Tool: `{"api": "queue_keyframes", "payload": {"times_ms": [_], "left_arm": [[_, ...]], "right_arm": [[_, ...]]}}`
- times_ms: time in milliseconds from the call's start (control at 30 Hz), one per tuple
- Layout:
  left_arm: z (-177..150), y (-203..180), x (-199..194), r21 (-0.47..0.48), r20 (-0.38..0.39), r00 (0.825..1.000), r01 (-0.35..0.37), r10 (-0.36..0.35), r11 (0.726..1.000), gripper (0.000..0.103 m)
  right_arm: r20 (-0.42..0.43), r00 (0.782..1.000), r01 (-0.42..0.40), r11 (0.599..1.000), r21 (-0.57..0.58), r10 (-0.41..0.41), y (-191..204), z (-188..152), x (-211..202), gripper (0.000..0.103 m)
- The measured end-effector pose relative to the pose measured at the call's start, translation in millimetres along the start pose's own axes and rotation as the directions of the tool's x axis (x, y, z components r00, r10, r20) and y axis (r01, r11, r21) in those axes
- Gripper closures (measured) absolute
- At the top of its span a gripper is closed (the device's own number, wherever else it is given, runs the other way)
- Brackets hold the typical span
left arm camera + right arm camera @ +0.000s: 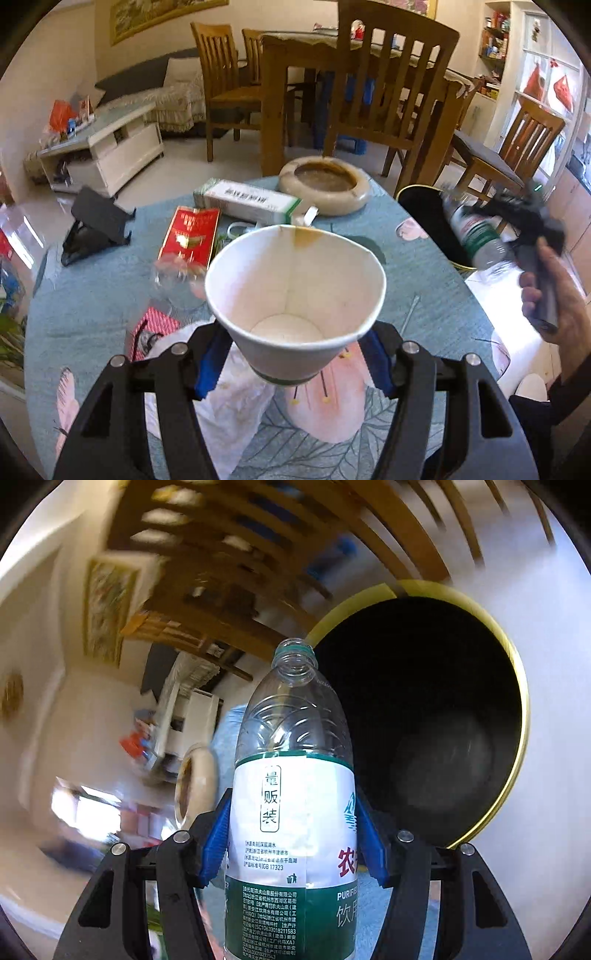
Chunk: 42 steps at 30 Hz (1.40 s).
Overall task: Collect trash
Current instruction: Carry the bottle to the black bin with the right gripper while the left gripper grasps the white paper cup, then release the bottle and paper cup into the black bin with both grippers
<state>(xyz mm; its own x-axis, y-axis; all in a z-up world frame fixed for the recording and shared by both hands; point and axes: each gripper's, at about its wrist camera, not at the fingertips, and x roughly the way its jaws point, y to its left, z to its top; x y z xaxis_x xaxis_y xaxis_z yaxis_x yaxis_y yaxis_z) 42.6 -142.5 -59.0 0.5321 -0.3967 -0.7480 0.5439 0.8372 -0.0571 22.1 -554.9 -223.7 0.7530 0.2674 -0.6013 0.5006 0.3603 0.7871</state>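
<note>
While capless, clear bottle [291,775] has green-white label, cup [295,291] looks stained

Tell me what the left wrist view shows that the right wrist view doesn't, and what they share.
Left wrist only: the left claw shut on a stained paper cup, plus the red packet, green-and-white box and crumpled white paper on the blue tablecloth.

Right wrist only: the bottle's open, capless neck and the bin's dark inside.

Both: the plastic bottle gripped in the right claw, the gold-rimmed bin and the beige ashtray.
</note>
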Motion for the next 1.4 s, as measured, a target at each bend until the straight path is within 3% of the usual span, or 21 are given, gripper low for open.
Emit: {"api": "queue_keyframes", "payload": {"times_ms": [67,233,300,333,367,467,567,733,833,900,1033,1167,1400], "left_arm": [[6.1,-6.3,0.4,0.013,0.002,1.000,0.008,-0.008,1.000,0.038],[21.4,-31.4,5.1,0.046,0.001,0.998,0.057,-0.057,0.997,0.038],[29.2,-47.5,9.4,0.068,0.001,0.997,0.071,-0.071,0.995,0.038],[35.1,-57.0,13.4,0.082,0.002,0.997,0.079,-0.079,0.993,0.038],[39.2,-64.0,16.5,0.089,0.001,0.996,0.090,-0.091,0.992,0.038],[56.0,-90.0,33.9,0.106,-0.017,0.989,0.147,-0.146,0.983,0.038],[70.3,-118.8,53.9,0.128,-0.043,0.980,0.200,-0.196,0.971,0.038],[93.4,-169.4,99.3,0.148,-0.104,0.963,0.261,-0.248,0.954,0.034],[105.6,-204.9,135.8,0.187,-0.146,0.962,0.255,-0.230,0.949,0.033],[108.6,-221.9,153.4,0.213,-0.166,0.963,0.244,-0.211,0.946,0.033],[106.0,-242.3,175.6,0.237,-0.198,0.963,0.229,-0.184,0.944,0.032],[97.1,-239.8,165.3,0.266,-0.158,0.976,0.186,-0.148,0.946,0.003],[100.1,-222.4,131.2,0.280,-0.100,0.983,0.178,-0.156,0.943,0.003]], "right_arm": [[-0.012,0.999,-0.036,0.995,0.092,0.038,-20.4,9.3,7.8,0.041],[0.037,0.998,-0.053,0.991,0.125,0.049,-25.5,24.5,7.8,0.040],[0.053,0.997,-0.063,0.990,0.123,0.057,-26.3,27.5,4.9,0.030],[0.075,0.995,-0.071,0.991,0.111,0.062,-22.9,28.4,-1.5,0.014],[0.104,0.993,-0.072,0.993,0.092,0.062,-17.8,26.5,-9.4,0.008],[0.214,0.977,-0.015,1.000,-0.003,0.015,3.8,27.2,-39.9,0.007],[0.316,0.949,0.032,0.997,-0.065,-0.009,17.4,23.8,-70.4,0.007],[0.468,0.883,0.119,0.985,-0.126,-0.047,28.4,16.5,-113.7,0.007],[0.539,0.841,0.154,0.976,-0.154,-0.048,41.2,15.5,-132.4,0.007],[0.560,0.827,0.171,0.971,-0.168,-0.049,46.0,15.7,-138.1,0.007],[0.577,0.816,0.188,0.962,-0.196,-0.042,51.2,16.3,-144.3,0.007],[0.581,0.813,0.192,0.956,-0.224,-0.027,58.7,14.6,-142.7,0.007],[0.560,0.828,0.207,0.939,-0.276,-0.018,74.2,3.9,-126.6,0.007]]}}
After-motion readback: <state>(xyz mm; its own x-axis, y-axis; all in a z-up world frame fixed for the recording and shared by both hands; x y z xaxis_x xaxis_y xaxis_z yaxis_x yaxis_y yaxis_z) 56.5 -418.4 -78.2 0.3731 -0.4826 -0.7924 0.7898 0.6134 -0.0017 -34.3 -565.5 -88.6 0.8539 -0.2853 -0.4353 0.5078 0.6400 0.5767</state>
